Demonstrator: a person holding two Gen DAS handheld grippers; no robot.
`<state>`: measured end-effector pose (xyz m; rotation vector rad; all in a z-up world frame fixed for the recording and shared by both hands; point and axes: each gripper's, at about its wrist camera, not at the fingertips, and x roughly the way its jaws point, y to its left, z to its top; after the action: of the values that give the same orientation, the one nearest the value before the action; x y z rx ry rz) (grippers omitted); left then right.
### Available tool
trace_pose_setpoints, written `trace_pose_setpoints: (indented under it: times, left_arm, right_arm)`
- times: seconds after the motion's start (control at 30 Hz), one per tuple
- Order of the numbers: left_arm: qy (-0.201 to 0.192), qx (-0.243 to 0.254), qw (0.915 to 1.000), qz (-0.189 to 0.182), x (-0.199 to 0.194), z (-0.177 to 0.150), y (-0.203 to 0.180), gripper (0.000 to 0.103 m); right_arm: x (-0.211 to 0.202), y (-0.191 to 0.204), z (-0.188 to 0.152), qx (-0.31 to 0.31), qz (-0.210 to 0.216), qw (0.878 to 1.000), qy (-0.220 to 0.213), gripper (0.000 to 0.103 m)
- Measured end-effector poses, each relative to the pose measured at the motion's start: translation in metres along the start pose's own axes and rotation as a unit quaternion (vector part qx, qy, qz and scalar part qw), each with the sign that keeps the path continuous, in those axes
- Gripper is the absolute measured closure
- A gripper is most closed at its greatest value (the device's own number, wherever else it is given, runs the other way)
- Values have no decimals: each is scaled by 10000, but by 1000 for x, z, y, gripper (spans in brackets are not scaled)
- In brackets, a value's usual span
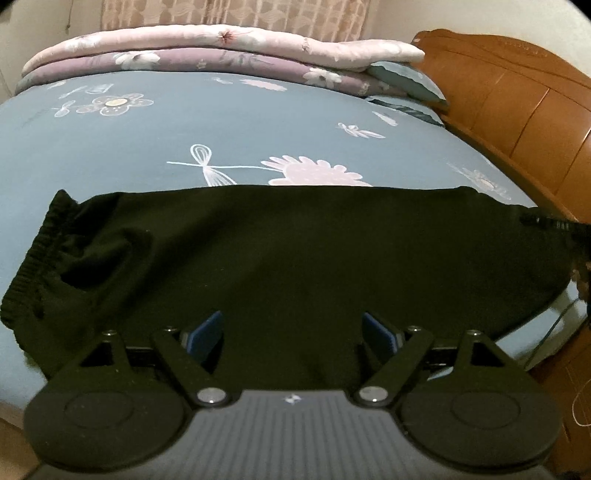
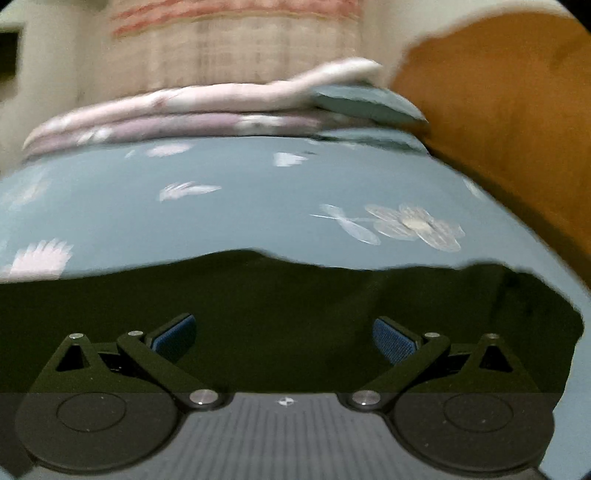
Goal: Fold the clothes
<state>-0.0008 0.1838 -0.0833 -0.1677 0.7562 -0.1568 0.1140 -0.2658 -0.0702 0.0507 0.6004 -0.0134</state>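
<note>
Left wrist view: a black knitted garment with a ribbed elastic band [image 1: 280, 251] lies spread flat across the near part of a bed covered by a blue-grey sheet printed with pale flowers [image 1: 155, 140]. The ribbed band bunches at the garment's left end, and its far edge runs nearly straight across the sheet. The left tongs [image 1: 293, 332] hover just above the garment's near portion, their two blue-padded fingers [image 1: 207, 330] spread wide apart with nothing between them but the dark cloth below. At the far side of the bed sits a folded pink and mauve floral quilt [image 1: 221, 51], with a blue-grey pillow [image 1: 406, 79] beside its right end. An orange-brown wooden headboard [image 1: 517, 96] stands along the right, and a patterned beige curtain [image 1: 236, 13] hangs behind the quilt.

Right wrist view: the picture is blurred. The right tongs [image 2: 284, 338] are likewise held wide open over the black garment [image 2: 295, 295], which fills the lower part of the frame, its far edge wavy against the sheet [image 2: 221, 221]. Nothing is clamped between the blue pads [image 2: 393, 341]. The quilt [image 2: 184, 110], pillow [image 2: 365, 103] and headboard [image 2: 498, 118] appear beyond, smeared.
</note>
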Motion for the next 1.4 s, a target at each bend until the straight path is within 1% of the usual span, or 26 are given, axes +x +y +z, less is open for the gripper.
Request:
trace_pose_setpoints:
  times: [0.03, 0.13, 0.23, 0.3, 0.33, 0.37, 0.43, 0.5, 0.7, 0.8, 0.83, 0.9, 0.97, 1.07, 1.13, 1.17, 1.27, 1.37, 1.4]
  left_arm:
    - [8, 16, 10000, -8, 1, 0, -1, 20]
    - [35, 35, 10000, -26, 2, 0, -3, 20]
    - [64, 9, 10000, -19, 3, -1, -2, 20]
    - [103, -14, 9999, 10, 5, -1, -1, 20]
    - [114, -10, 9999, 14, 6, -1, -1, 20]
    - [117, 1, 9999, 17, 7, 0, -1, 20]
    - [123, 32, 9999, 14, 9, 1, -1, 18]
    - [128, 66, 9999, 11, 10, 2, -2, 18]
    - [85, 103, 9999, -58, 10, 4, -7, 17]
    - [37, 179, 9997, -133, 9, 5, -12, 17]
    - [35, 203, 9997, -153, 9, 5, -14, 17]
    - [44, 237, 9995, -187, 9, 5, -17, 17]
    - [61, 263, 9995, -177, 10, 5, -19, 17]
    - [75, 275, 9995, -158, 9, 3, -19, 17]
    - [38, 264, 9996, -124, 7, 3, -18, 17]
    - [22, 261, 9996, -120, 6, 3, -18, 17]
    - [-4, 276, 9995, -165, 4, 4, -19, 17]
    - [6, 306, 9994, -174, 3, 3, -21, 17]
    - [14, 318, 9993, -174, 3, 2, -21, 17]
  right_arm:
    - [9, -17, 5, 264, 25, 9996, 38, 0]
    - [24, -53, 13, 797, -93, 9967, 88, 0]
    - [22, -87, 18, 1304, -78, 9914, 77, 0]
    - [19, -103, 18, 1486, -115, 9888, 64, 0]
    - [23, -110, 19, 1561, -118, 9876, 151, 0]
    - [26, -116, 16, 1609, -207, 9864, 277, 0]
    - [28, -123, 11, 1533, -454, 9861, 443, 0]
    - [21, -130, 6, 1468, -441, 9872, 438, 0]
    - [-17, -132, 10, 1388, -626, 9878, 340, 0]
    - [-28, -129, 11, 1441, -293, 9889, 209, 0]
    - [-26, -127, 9, 1435, -226, 9891, 249, 0]
    - [-20, -125, 1, 1383, -216, 9890, 478, 0]
    - [-12, -128, -10, 1339, -339, 9876, 742, 0]
    - [-11, -134, -22, 1428, -491, 9845, 887, 0]
    - [-17, -127, -17, 1422, -621, 9846, 808, 0]
    - [-21, -119, -12, 1351, -621, 9861, 747, 0]
    - [-27, -97, -2, 1124, -203, 9911, 680, 0]
    - [-22, -71, -4, 639, -152, 9947, 794, 0]
    - [-18, -66, -7, 497, -157, 9946, 892, 0]
